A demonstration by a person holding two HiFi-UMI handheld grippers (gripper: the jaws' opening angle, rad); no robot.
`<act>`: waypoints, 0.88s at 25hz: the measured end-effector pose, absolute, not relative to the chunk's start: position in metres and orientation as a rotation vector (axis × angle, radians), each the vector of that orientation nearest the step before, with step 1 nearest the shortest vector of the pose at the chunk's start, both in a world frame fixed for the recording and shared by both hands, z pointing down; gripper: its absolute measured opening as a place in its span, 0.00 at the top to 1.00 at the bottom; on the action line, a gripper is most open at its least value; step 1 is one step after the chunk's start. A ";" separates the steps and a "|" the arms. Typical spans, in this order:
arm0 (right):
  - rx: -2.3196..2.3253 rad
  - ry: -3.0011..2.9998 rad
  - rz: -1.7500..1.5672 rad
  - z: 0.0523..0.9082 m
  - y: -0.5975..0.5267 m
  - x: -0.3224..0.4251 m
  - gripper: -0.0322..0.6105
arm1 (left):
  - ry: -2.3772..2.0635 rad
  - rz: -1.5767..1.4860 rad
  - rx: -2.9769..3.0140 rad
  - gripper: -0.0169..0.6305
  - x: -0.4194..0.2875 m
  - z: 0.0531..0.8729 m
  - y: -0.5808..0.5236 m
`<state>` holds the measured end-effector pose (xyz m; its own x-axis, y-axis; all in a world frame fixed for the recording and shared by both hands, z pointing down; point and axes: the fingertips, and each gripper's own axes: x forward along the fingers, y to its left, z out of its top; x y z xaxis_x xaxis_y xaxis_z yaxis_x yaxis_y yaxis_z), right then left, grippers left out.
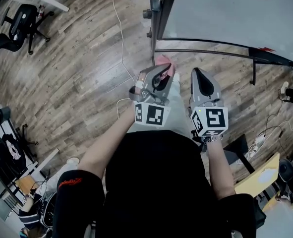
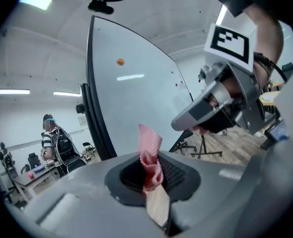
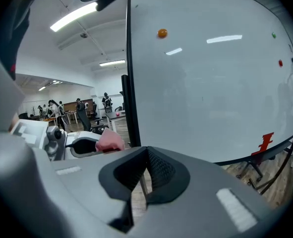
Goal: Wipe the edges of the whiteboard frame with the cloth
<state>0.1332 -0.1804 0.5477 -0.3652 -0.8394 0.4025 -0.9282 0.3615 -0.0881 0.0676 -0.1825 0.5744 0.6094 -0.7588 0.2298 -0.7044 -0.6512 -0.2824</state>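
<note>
Pink checked cloth is clamped in the left gripper; its jaws are closed on the fabric, and a loose corner stands up above the pads. The right gripper has its jaws together with nothing between them. It is held just beside the left one, at its 3 o'clock in the head view.

The whiteboard stands at 1 o'clock from both grippers. Its dark frame lies at 12 o'clock of the cloth, near but apart from it.

Step in hand, as judged: approach, with no wiping contact made yet. The next move calls for advancing the left gripper until the cloth bears on the vertical frame edge, then drawing it along that edge under steady pressure.
</note>
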 end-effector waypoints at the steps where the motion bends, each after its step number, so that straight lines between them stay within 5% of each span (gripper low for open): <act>1: 1.565 -2.344 0.431 0.546 -0.178 0.129 0.95 | 1.245 -0.459 -2.686 0.91 0.064 0.566 -0.181; 22: 1.645 -2.520 0.147 0.453 -0.170 0.073 0.95 | 1.467 -0.010 -2.666 0.91 -0.011 0.429 -0.174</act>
